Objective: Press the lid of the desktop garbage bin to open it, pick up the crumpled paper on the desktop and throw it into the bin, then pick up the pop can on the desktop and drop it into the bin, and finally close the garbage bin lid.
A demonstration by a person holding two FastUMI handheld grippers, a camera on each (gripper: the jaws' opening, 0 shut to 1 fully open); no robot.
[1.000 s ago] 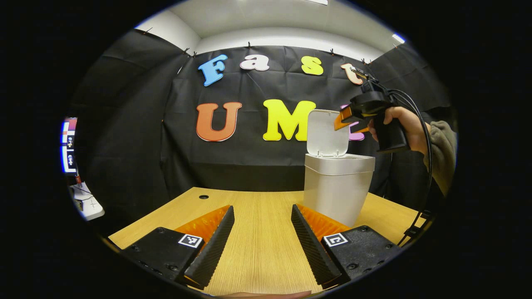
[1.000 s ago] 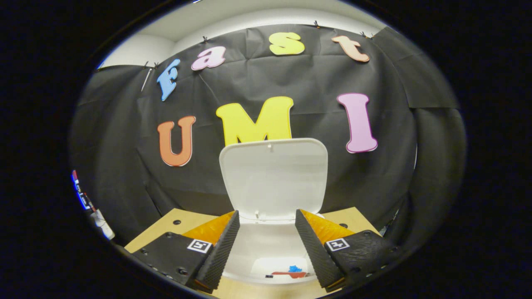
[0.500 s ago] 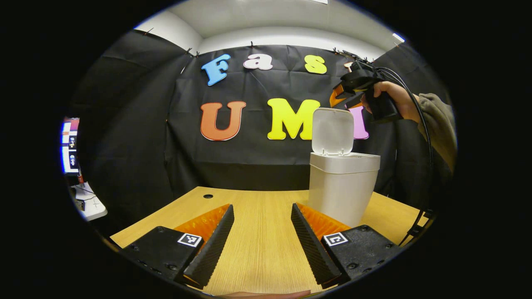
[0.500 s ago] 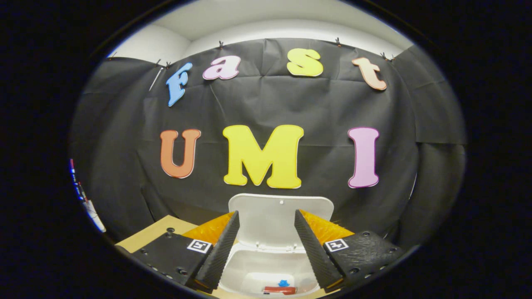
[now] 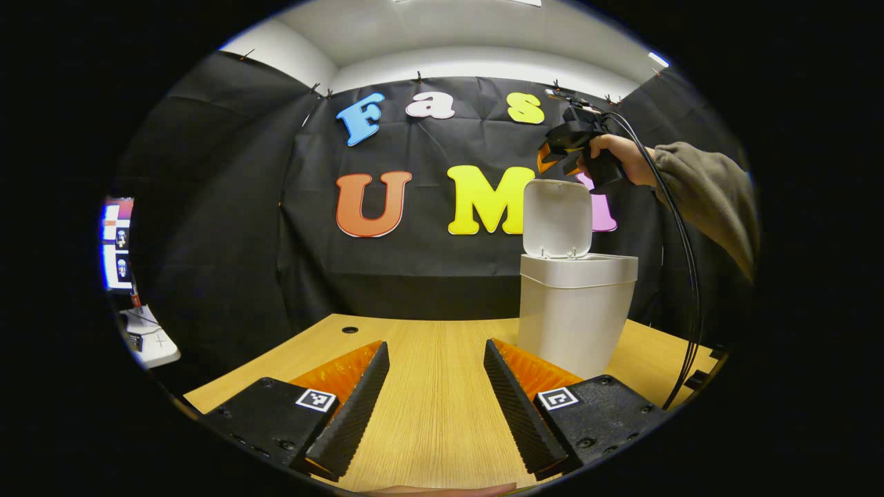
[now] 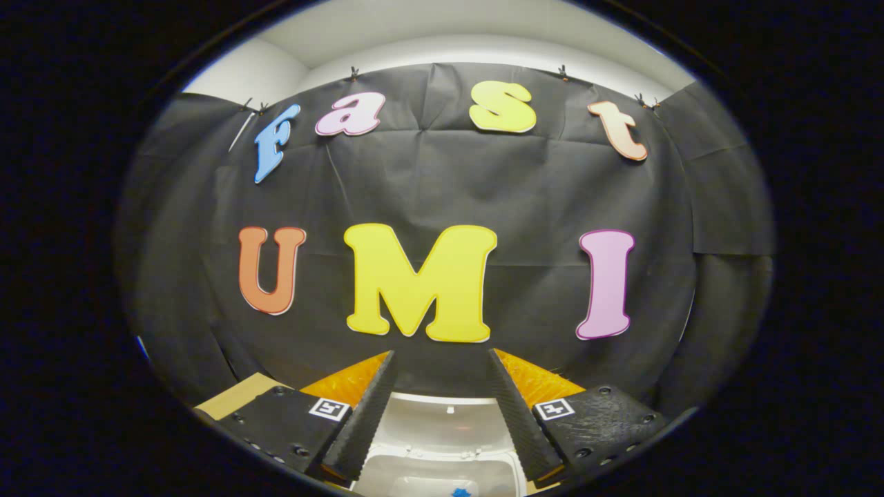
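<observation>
You're hovering the right gripper (image 5: 552, 153) just above the top edge of the bin's (image 5: 577, 314) lid (image 5: 556, 217), which is standing upright at the back of the bin on the desk (image 5: 428, 393); it's looking like thin, light, hinged plastic, so I'd be pushing on its top edge w/ a fingertip, not pinching it. Both tongs are gaping wide w/ nothing in them, and the left gripper (image 5: 435, 400) is idling low over the desk beside the bin.

Wooden table (image 5: 428, 407), garbage bin (image 5: 573, 317) atop
</observation>
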